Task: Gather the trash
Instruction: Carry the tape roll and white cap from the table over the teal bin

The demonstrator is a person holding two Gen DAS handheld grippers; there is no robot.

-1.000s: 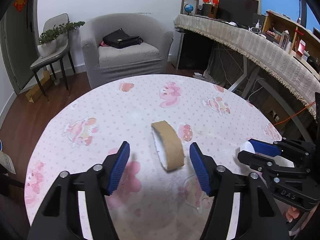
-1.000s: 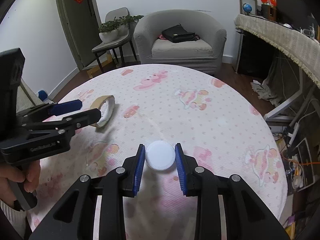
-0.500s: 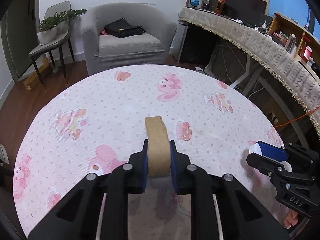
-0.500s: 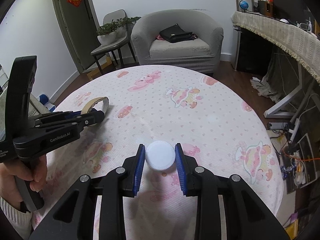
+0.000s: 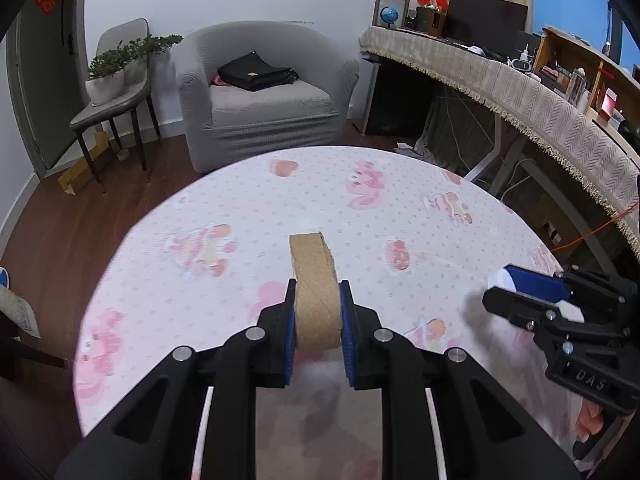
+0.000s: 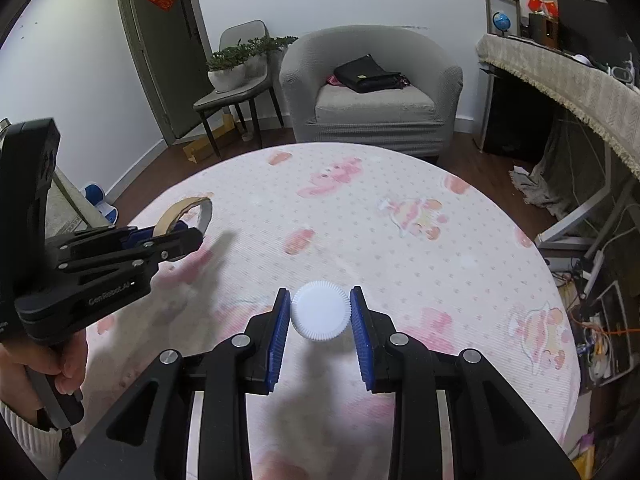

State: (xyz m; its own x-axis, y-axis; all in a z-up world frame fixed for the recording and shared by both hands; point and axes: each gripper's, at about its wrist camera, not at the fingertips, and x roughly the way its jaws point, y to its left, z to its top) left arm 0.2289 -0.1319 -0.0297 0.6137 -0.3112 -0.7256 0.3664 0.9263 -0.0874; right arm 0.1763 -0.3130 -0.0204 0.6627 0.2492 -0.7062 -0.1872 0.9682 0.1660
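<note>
My left gripper [image 5: 317, 308] is shut on a brown cardboard tape ring [image 5: 314, 292] and holds it above the round table [image 5: 200, 280] with the pink cartoon cloth. The ring [image 6: 188, 210] and the left gripper [image 6: 176, 236] also show at the left of the right wrist view. My right gripper [image 6: 320, 316] is shut on a white ribbed cap [image 6: 319, 315] and holds it over the table [image 6: 440, 280]. The right gripper [image 5: 532, 292] shows at the right of the left wrist view.
A grey armchair [image 5: 260, 104] with a black bag [image 5: 256, 72] stands beyond the table. A chair with a potted plant [image 5: 112, 76] is to its left. A long desk with a fringed cloth [image 5: 520, 96] runs along the right.
My left gripper shut on the tape ring and lifted it off the table. My right gripper kept hold of the white cap and rose slightly.
</note>
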